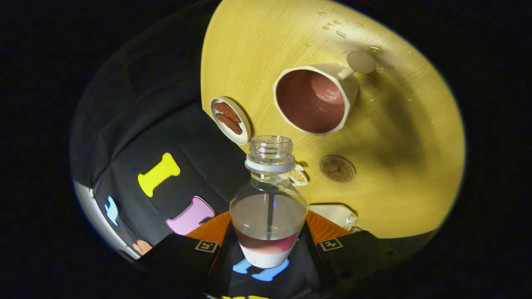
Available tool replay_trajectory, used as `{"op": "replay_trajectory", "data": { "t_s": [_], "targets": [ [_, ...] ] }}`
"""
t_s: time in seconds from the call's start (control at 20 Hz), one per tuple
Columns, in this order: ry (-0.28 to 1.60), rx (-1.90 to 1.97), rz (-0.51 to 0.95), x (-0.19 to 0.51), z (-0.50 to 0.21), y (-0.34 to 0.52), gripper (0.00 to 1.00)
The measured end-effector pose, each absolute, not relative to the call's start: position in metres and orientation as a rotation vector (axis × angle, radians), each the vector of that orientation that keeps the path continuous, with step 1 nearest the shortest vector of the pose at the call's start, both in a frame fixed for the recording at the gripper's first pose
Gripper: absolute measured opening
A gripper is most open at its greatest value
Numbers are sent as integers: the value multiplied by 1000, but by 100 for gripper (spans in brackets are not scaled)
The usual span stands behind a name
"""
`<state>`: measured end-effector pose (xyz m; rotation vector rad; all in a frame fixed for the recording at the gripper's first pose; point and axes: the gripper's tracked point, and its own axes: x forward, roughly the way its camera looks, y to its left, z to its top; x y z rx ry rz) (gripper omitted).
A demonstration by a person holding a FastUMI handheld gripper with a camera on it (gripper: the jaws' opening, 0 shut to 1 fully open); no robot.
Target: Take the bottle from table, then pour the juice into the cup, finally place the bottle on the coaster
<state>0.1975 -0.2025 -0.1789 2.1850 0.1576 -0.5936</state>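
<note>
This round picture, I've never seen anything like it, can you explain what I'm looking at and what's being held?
It comes from a fisheye camera riding on a hand-held gripper that a person carries, looking forward along its two fingers. Those fingers clamp an uncapped clear bottle holding some liquid, tilted so its mouth aims toward a cup. The cup stands on a round wooden table and looks reddish inside. Nearby lie a small dish with brownish pieces and a round coaster. Droplets dot the table beyond the cup.
</note>
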Motion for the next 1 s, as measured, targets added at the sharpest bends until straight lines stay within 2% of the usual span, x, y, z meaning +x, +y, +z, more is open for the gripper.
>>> {"op": "replay_trajectory", "data": {
  "t_s": [0.5,1.0],
  "targets": [
    [362,905,-455,138,-161,-175,72],
    [269,227,-273,136,-100,-134,72]
  ]
}}
